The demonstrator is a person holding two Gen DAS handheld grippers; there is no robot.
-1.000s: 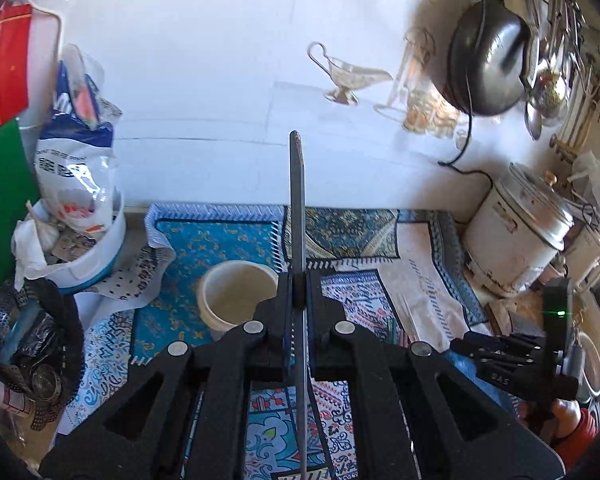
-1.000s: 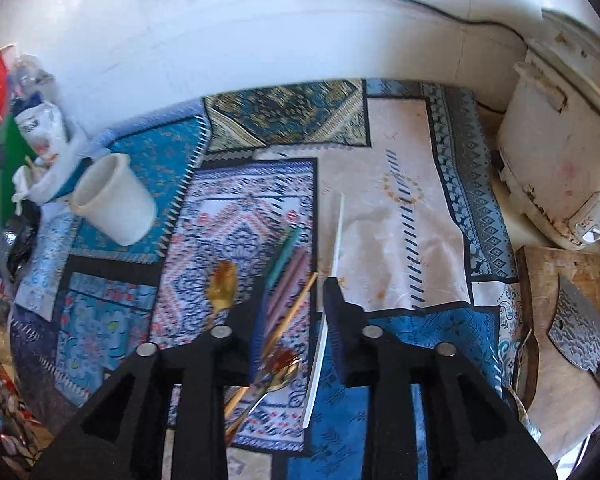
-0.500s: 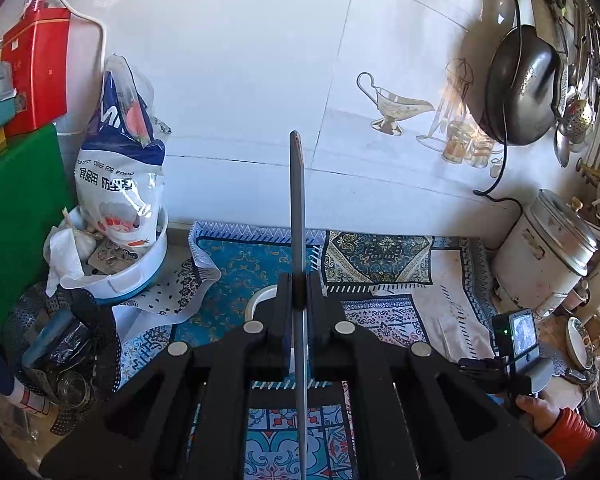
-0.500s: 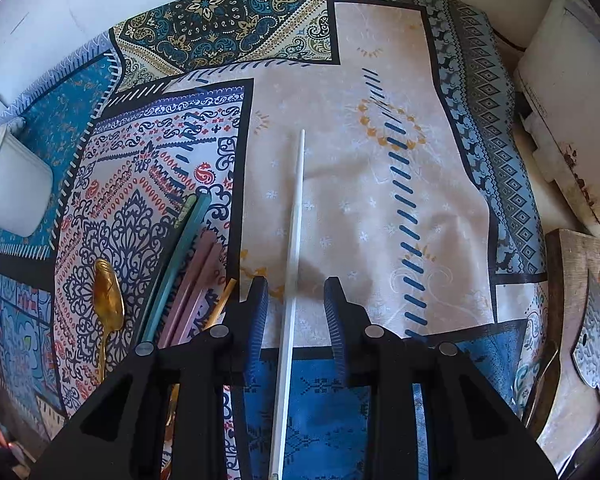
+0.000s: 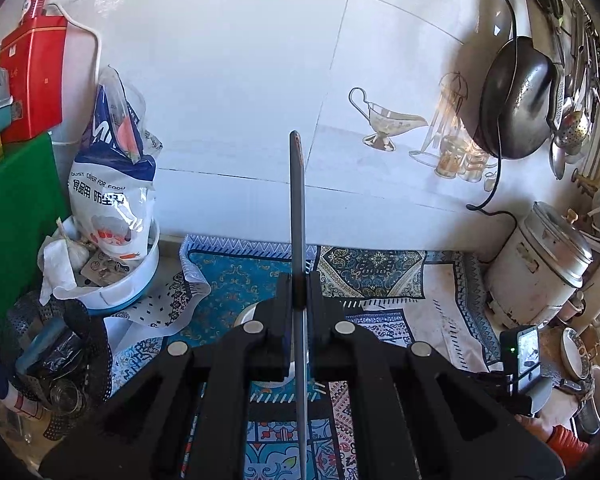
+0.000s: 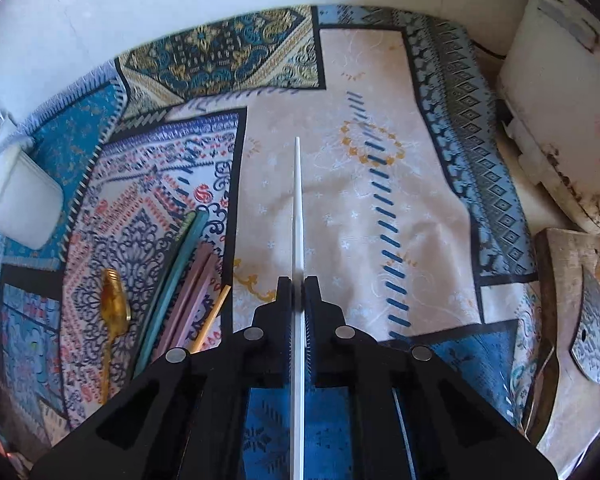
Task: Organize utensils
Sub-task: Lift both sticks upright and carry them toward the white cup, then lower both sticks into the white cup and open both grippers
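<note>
The left gripper (image 5: 299,292) is clamping a gray chopstick (image 5: 297,208) that's sticking up in front of the tiled wall, above the white cup (image 5: 247,314) on the patterned cloth (image 5: 364,264). The right gripper (image 6: 299,292) is pinching a white chopstick (image 6: 297,200) that's lying on the cloth, with more chopsticks (image 6: 180,280) and a gold spoon (image 6: 114,300) sitting off to its left.

The cloth (image 6: 380,208) was woven and matt. The spoon (image 6: 114,300) was glossy gold metal. The wok (image 5: 516,96) was dull dark metal. The board (image 6: 568,264) was rough, worn wood.
</note>
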